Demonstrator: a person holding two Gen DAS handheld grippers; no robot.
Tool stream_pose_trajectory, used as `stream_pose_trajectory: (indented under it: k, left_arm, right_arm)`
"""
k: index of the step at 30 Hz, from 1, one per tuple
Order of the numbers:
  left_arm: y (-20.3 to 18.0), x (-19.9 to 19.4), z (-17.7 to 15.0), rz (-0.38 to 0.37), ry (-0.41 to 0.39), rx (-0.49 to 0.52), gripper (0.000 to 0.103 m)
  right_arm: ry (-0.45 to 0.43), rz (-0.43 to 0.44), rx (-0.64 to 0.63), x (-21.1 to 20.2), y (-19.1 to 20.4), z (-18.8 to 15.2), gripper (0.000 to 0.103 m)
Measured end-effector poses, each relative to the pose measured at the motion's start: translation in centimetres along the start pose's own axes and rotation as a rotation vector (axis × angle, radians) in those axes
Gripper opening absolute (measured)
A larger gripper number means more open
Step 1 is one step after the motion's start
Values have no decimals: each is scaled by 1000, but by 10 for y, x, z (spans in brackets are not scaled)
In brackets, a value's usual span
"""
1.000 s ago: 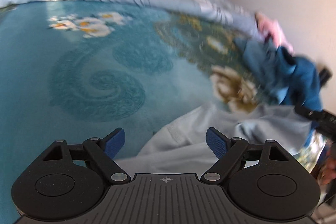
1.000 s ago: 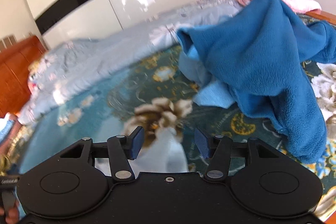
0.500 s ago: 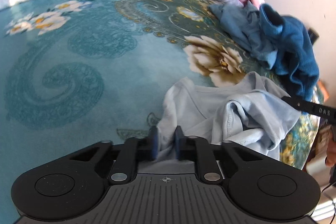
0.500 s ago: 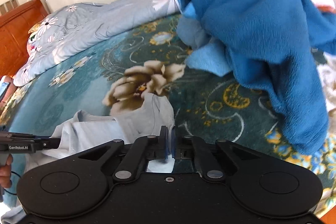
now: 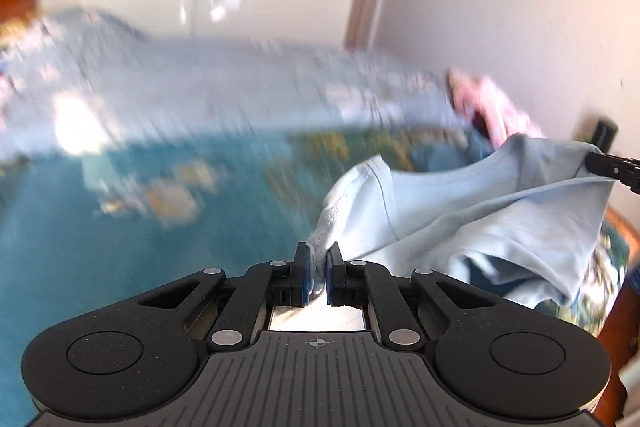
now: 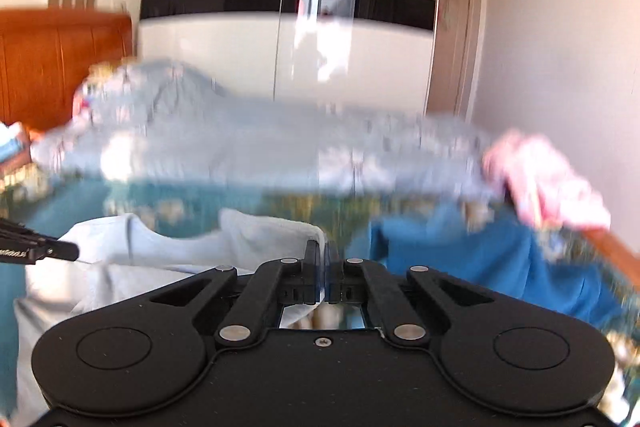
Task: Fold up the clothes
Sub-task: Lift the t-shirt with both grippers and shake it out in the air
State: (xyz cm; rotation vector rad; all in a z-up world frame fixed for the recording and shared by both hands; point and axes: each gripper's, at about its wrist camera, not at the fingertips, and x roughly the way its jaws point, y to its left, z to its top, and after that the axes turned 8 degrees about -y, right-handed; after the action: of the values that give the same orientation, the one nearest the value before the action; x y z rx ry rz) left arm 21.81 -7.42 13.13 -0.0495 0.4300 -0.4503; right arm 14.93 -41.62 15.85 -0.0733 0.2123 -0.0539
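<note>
A teal bedspread (image 5: 120,227) with pale flower and scroll patterns fills the space ahead of and below both pairs of tongs, blurred by motion. Beyond it, further out from the tips, lies a rumpled pale grey-blue quilt (image 6: 240,139), and behind that stands a white wardrobe (image 6: 360,59) with a black band across its doors. A wooden headboard (image 6: 52,67) sits far off to the left of the right tongs, and a plain wall to the right of both.

A light blue shirt (image 5: 480,211) hangs stretched between the two tools, clear of the bed where they grip it, its lower part sagging in loose folds. The left gripper (image 5: 317,267) is pinched narrow on one edge of it, fabric showing between the blue pads. The right gripper (image 6: 322,267) is likewise clamped almost closed on another part of the same shirt, cloth trailing away to its left.

Beyond the right tongs' tips and to their right lie a dark blue fleece (image 6: 480,259) and a pink garment (image 6: 548,179), both in a heap.

The folding looks barely begun: the shirt is lifted but not yet laid flat, no fold is visible, and the other clothes wait untouched.
</note>
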Motion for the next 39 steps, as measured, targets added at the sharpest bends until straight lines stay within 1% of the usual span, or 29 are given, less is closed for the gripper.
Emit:
stream_pose_trajectory:
  k: [6,8,11,15,18,21,24,27,28,30,31,33,34,36,39]
  left_arm:
    - [12,-77,81,50,-258,-11,6]
    - [14,-103,101,71,-344,-5,6]
    - [15,-137,123,80,-444,-16,6]
    - [7,-177,131,95,-553,8,6]
    - [-3,-201,131,103,-609,34,6]
    - [-12,-230,130,92,-672,49,6]
    - [-25,-262,135,102,-739,94,6]
    - [-31,-278,142,146,-773,100,6]
    - [-29,-280,144,136,-776,85,6]
    - [-23,-262,147,118,-740,56,6]
    - [-20,-250,149,112,-718,44,6]
    - [-13,-216,143,135,-650,49,6]
    - [-10,-198,136,139,-603,53,6]
    - [-1,-158,120,135,-495,27,6]
    - [17,-111,94,152,-379,-22,6]
  right_arm:
    - [-245,-5,-20,-41,12,85,2]
    - [-310,6,-27,-55,17,109,2]
    - [-391,11,-65,-75,29,134,2]
    - [-496,15,-97,-103,37,156,1]
    - [-555,28,-112,-127,40,163,1]
    - [-612,41,-117,-151,36,167,1]
    - [-672,51,-124,-176,29,172,1]
    - [-751,-22,-117,-194,20,181,0]
    - [-760,-25,-88,-197,12,185,0]
    - [-766,-24,-34,-198,-1,191,0]
    - [-742,-12,-20,-190,-4,190,1]
    - [-687,13,5,-170,-6,184,1]
    - [-642,33,10,-155,-3,176,1]
    - [-535,81,12,-122,6,154,1]
    - [-363,181,-6,-83,29,105,2]
